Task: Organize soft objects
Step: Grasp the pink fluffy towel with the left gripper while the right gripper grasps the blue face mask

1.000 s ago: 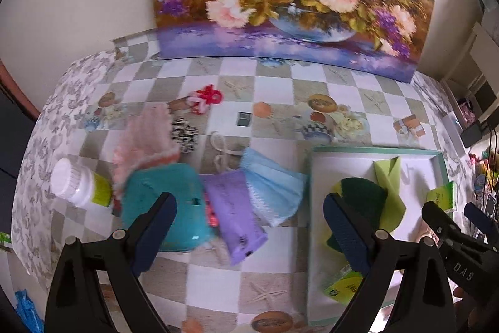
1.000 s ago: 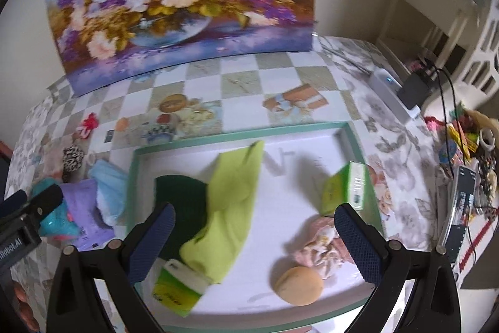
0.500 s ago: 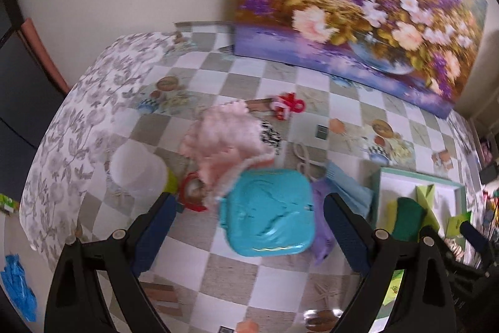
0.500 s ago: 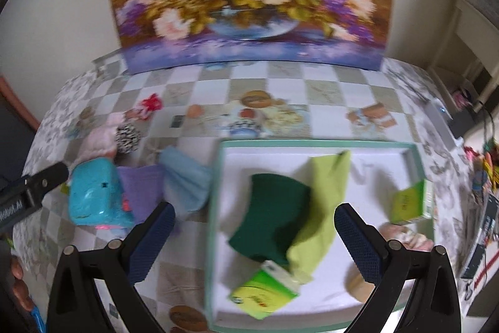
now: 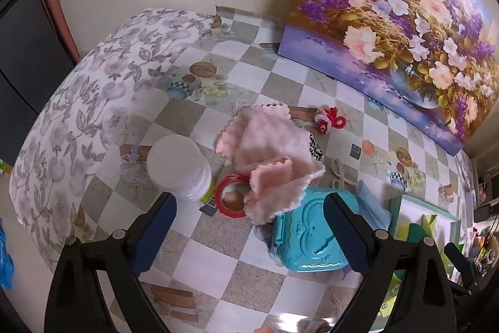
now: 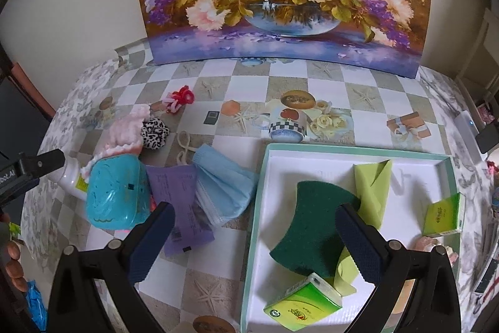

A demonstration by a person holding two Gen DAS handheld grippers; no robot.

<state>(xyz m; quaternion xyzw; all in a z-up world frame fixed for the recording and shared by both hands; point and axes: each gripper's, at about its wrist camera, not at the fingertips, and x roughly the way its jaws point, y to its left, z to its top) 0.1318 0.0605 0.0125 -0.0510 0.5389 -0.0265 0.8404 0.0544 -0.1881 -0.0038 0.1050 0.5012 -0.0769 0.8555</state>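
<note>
Left wrist view: left gripper (image 5: 249,223) hovered spread wide, empty, above pink cloth (image 5: 268,158). Cloth lay crumpled on table between white bottle (image 5: 181,167) and teal case (image 5: 312,233), long axis running from far-left to near-right, near corner draped on case.

Right wrist view: right gripper (image 6: 255,242) wide, empty, over tray (image 6: 259,192) edge. Likely step: reaching for cloth. Next move calls for descent, pinching raised fold.

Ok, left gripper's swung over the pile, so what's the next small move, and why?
Probably lower the open left gripper onto the fluffy pink cloth. It lies ahead of the fingers, draped over the turquoise plastic case, outside the white tray where the other soft things lie.
</note>
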